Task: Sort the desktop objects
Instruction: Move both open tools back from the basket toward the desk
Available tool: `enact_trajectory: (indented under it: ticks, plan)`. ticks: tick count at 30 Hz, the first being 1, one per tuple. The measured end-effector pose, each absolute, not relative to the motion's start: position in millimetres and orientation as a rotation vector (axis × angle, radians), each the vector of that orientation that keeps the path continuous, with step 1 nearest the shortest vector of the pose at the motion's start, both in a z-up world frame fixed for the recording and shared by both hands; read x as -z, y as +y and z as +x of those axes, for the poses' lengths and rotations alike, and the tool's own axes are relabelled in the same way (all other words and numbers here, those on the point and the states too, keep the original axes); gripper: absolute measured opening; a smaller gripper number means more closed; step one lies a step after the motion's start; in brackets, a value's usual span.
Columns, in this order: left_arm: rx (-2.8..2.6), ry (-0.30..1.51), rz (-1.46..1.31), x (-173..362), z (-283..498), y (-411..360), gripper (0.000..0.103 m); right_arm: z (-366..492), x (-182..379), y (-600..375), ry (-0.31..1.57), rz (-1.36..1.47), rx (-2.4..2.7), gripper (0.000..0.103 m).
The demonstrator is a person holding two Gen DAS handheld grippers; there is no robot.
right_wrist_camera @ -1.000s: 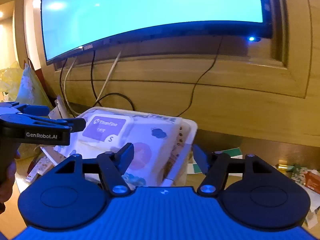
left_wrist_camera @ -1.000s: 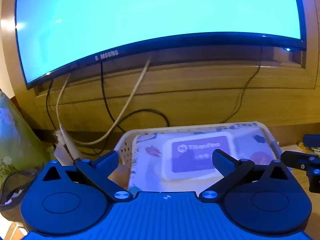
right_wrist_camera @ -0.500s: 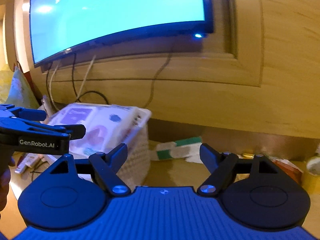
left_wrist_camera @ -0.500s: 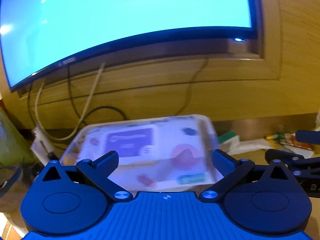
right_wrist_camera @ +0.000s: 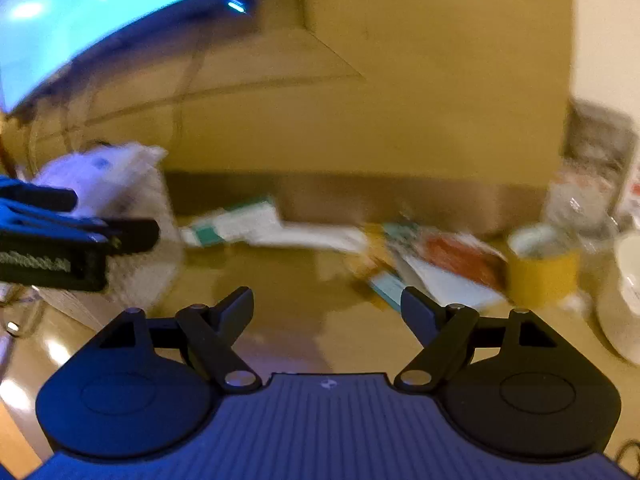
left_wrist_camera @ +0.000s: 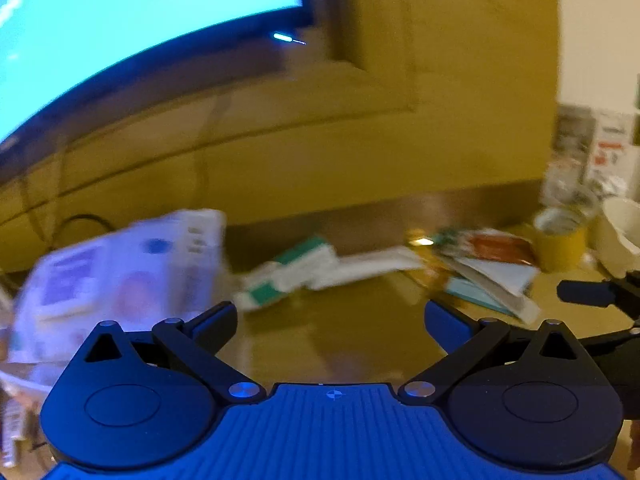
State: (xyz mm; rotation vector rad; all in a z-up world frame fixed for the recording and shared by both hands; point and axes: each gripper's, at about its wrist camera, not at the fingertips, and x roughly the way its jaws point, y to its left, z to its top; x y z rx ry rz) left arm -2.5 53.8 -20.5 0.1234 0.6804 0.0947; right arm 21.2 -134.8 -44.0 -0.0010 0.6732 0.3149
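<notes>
While both views are smeared with blur, I can see my left gripper (left_wrist_camera: 330, 318) with its jaws spread wide over bare desk (left_wrist_camera: 360, 332), nothing between them. My right gripper (right_wrist_camera: 327, 307) is much the same, jaws wide apart and empty, above the desk just short of the clutter. A white basket (right_wrist_camera: 140, 248) stuffed with pale packets (left_wrist_camera: 120, 276) sits on the left, and from the right view my left gripper's fingers cross in front of it. Beside the basket, along the back of the desk, lies a green-and-white box (left_wrist_camera: 292, 276), then a flat white paper (left_wrist_camera: 372, 264). Further right I make out a loose heap of papers and wrappers (left_wrist_camera: 484, 268), with a red one on top. Next to that heap stands a yellow tape roll (right_wrist_camera: 542, 266), and a white bowl (right_wrist_camera: 626, 292) sits at the far right edge. A lit monitor (left_wrist_camera: 120, 28) hangs against the wooden wall, upper left.
</notes>
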Motion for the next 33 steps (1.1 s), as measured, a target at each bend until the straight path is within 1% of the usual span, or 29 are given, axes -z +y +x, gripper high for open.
enact_trajectory:
  ticks: [8, 15, 22, 27, 33]
  plan:
    - [-0.011, 0.765, 0.146, 64, 26, 10, 0.103, 30, 72, -187, 0.720, 0.009, -0.206, 0.084]
    - [0.013, 0.790, 0.171, 82, 58, -5, 0.103, 44, 74, -225, 0.708, 0.057, -0.137, 0.084]
    - [0.002, 0.838, 0.169, 102, 71, -3, 0.103, 76, 87, -204, 0.720, -0.065, -0.277, 0.084]
    - [-0.037, 0.872, 0.146, 114, 68, 13, 0.103, 119, 89, -179, 0.677, -0.179, -0.389, 0.084]
    - [-0.088, 0.890, 0.107, 123, 67, 28, 0.103, 175, 101, -165, 0.689, -0.253, -0.511, 0.084]
